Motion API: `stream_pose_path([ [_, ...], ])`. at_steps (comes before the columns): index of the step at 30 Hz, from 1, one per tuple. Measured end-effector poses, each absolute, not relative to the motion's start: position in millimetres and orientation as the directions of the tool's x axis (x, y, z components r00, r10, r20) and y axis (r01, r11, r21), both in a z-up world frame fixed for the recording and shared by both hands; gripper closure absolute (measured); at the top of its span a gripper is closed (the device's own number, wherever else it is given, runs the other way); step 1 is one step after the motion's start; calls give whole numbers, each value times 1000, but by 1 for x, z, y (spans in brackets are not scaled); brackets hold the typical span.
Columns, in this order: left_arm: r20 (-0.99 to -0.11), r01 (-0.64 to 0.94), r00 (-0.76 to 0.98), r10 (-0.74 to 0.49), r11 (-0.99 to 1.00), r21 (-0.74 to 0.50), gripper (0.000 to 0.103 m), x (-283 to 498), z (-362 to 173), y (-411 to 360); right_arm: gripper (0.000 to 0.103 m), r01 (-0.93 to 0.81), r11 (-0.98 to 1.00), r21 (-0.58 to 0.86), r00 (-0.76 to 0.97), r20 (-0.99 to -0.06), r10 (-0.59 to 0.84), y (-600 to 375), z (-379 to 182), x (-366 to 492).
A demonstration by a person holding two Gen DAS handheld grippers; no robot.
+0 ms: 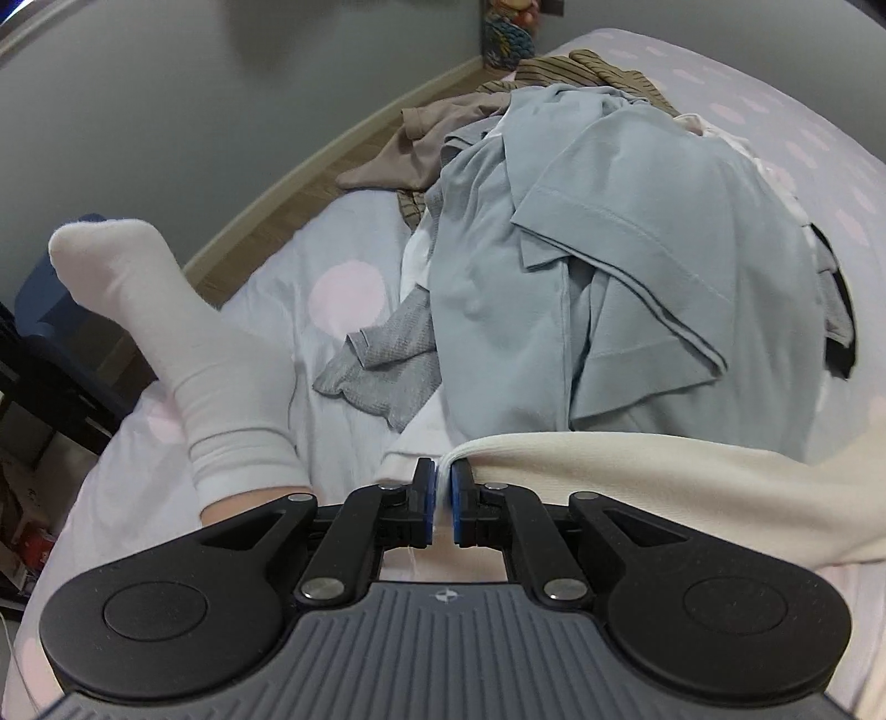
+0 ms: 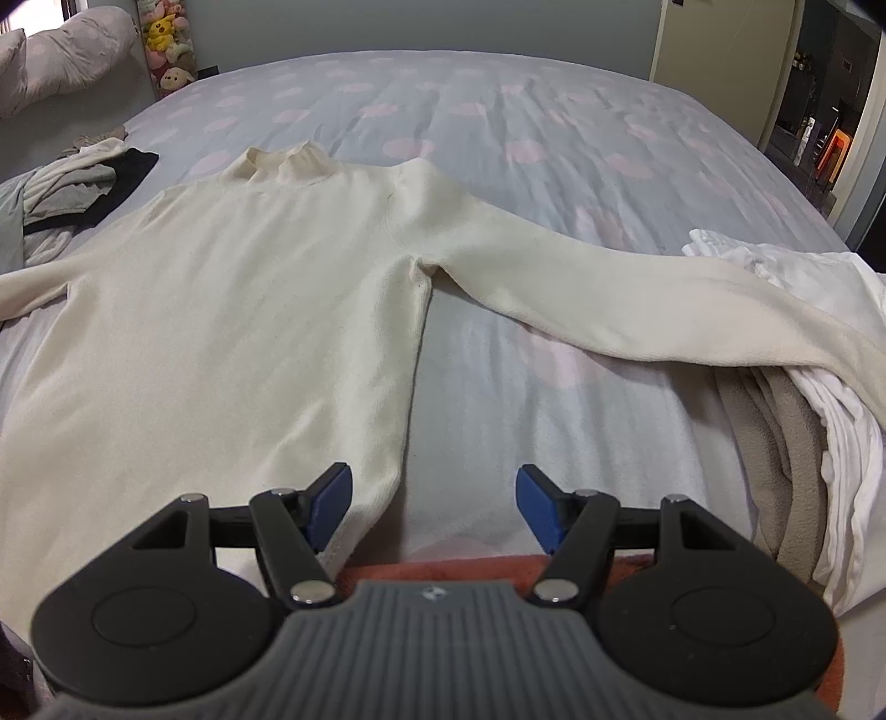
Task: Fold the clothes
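The cream sweater lies flat on the bed. The left gripper is clamped on its sleeve; the right gripper stands apart near the hem. A pull toward 9 o'clock could slip the thin pinch and wrinkle the body.

Spotted bedsheet; white-socked foot; plush toys

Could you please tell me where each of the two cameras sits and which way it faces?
Left wrist: low over the bed, facing the clothes pile; left gripper shut on the cream sweater; person's socked foot shows.
Right wrist: at the sweater's hem, looking up the bedsheet; right gripper open.
Shared: the cream sweater.
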State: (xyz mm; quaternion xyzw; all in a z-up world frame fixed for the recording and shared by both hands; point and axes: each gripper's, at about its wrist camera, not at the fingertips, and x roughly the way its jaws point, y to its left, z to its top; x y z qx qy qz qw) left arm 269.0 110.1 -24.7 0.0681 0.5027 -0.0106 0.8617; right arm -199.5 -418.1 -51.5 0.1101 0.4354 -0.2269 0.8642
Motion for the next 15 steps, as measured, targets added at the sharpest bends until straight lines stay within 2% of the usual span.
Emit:
stream_pose_path([
  [2,-839,105,538,79,981,160,90,264,-21,101,34,487,873,-11,515,-804,-297,-418,-52,-199],
  [5,-785,131,613,88,969,211,76,246,-10,87,34,486,874,-9,514,-806,-294,-419,-53,-198],
  [7,-777,163,627,53,967,197,62,227,-3,75,34,485,874,-7,515,-806,-292,-420,-53,-199],
  [10,-822,257,566,-64,961,102,62,195,2,54,34,485,875,-3,521,-802,-292,-420,-52,-200],
  [15,-903,421,287,-321,888,-182,63,133,-15,9,34,485,875,7,534,-794,-289,-418,-52,-202],
])
